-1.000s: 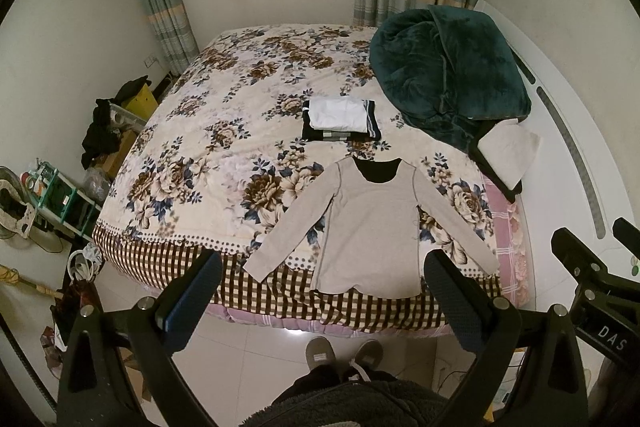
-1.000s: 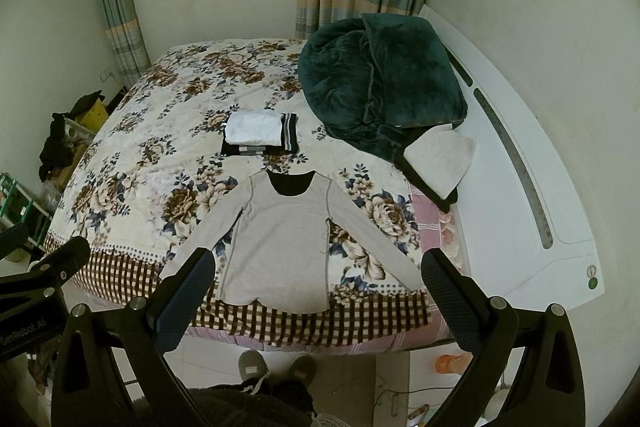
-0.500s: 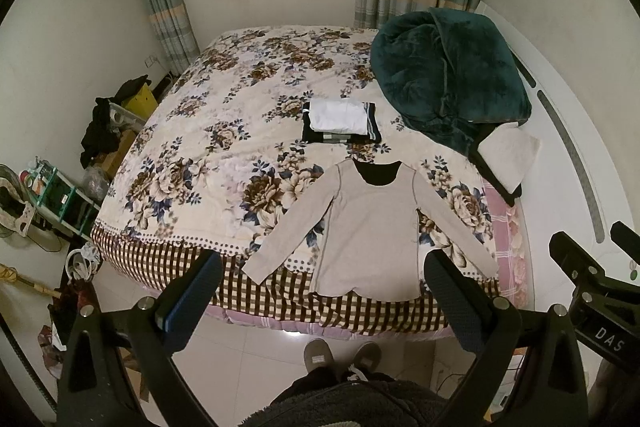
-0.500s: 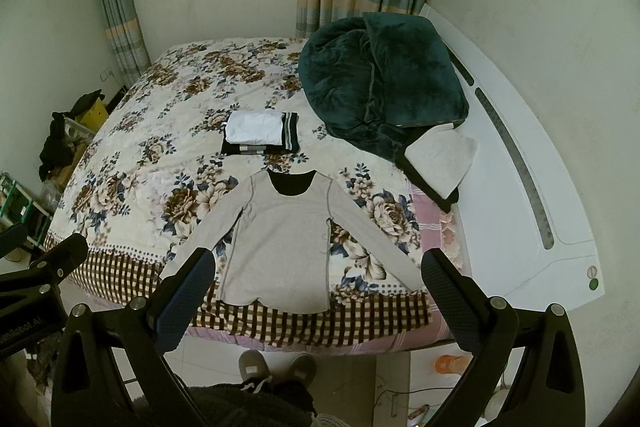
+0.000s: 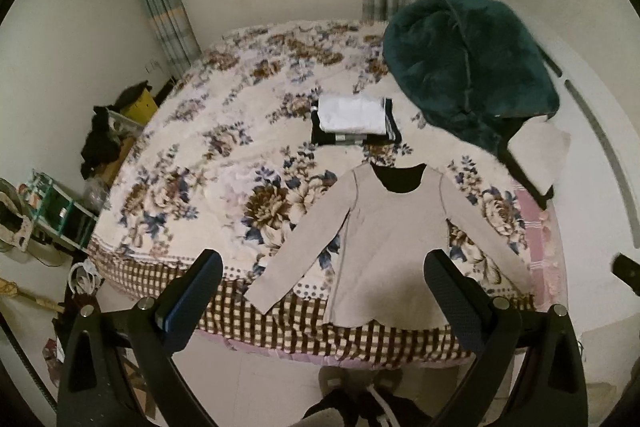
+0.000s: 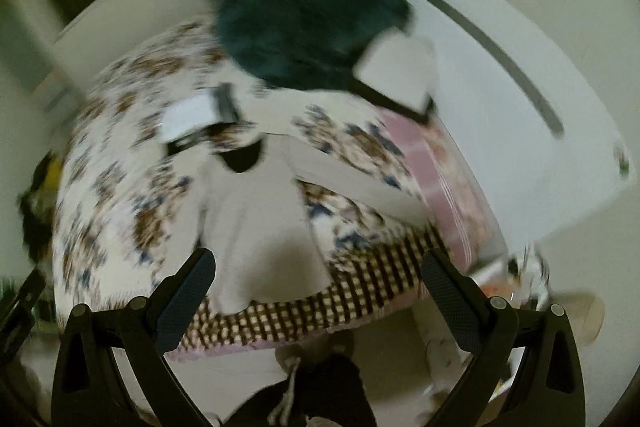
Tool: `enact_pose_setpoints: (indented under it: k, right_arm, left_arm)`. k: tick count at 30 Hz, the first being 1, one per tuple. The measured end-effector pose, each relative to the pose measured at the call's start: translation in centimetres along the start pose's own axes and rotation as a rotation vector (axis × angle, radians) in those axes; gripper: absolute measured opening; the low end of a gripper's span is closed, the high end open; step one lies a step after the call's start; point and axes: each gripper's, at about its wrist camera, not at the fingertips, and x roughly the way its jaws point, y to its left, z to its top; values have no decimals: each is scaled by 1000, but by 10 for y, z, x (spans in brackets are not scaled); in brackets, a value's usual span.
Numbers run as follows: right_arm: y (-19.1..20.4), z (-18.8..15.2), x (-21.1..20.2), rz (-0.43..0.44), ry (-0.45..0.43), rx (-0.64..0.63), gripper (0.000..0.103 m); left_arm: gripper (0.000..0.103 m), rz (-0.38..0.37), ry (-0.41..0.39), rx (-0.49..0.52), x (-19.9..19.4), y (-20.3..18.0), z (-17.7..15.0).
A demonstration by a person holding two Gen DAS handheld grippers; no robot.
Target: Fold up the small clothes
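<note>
A beige long-sleeved top (image 5: 394,239) with a dark neck lining lies flat near the bed's front edge, sleeves spread, hem toward me. It also shows, blurred, in the right wrist view (image 6: 260,227). A stack of folded clothes (image 5: 354,121) with a white piece on top sits behind it, also visible in the right wrist view (image 6: 196,117). My left gripper (image 5: 322,291) is open and empty, held above the floor in front of the hem. My right gripper (image 6: 318,291) is open and empty, close in front of the hem and tilted.
The floral bedspread (image 5: 224,163) has a checked border (image 5: 280,323) hanging over the front edge. A dark green plush blanket (image 5: 468,75) and a white pillow (image 5: 538,157) lie at the right by the white headboard (image 5: 600,131). Clutter and a rack (image 5: 52,207) stand on the left floor. My shoes (image 5: 360,383) are below.
Both grippers have moved closer to the bed. The right gripper has swung and tilted fast, so its view is now blurred and rotated. The top lies unmoved.
</note>
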Motion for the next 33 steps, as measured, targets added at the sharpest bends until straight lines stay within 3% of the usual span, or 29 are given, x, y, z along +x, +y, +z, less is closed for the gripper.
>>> enact_pose_setpoints:
  k: [4,6,8,9,13,17,22,27,28,29,30,31,33]
  right_arm:
    - [-66,4,89,-78,53,179,102]
    - [-99,1,142,-86,100,272,91]
    - [-137,-3,204,-86,177,382,74]
    - [-153,-4,229,-80,197,419,71]
    - [-216,-15,341,-66,285,590,70]
    - [-266,-38,439,-27,345,806,70]
    - [-308,-75,524,23,358,1101,70]
    - [-326,-88,566,48,241,1257,69]
    - [-327,-87,568,33,200,1271,58]
    - [-326,-84,569,14,177,1272,39]
    - [-324,-80,569,-4,150,1261,29]
    - [-320,-75,568,-28,131,1236,9]
    - [-306,-59,564,-73,107,1167,4]
  left_arm:
    - [103,30,77,-6,78,-15,2]
    - [103,47,113,-6,111,-20,-4]
    - [103,81,147,1,143,-29,-8]
    - [103,99,167,5,165,-37,-9]
    - [103,179,251,21,240,-62,-19]
    - [103,198,359,-7,302,-74,-31]
    - [103,221,438,-20,371,-90,-46]
    - [103,211,499,-64,423,-92,-60]
    - [103,205,503,-69,430,-93,-60]
    - [103,197,505,-73,438,-94,-61]
    - [103,193,505,-71,443,-94,-62]
    - [103,190,503,-70,446,-94,-62]
    - [103,180,487,-72,450,-89,-62]
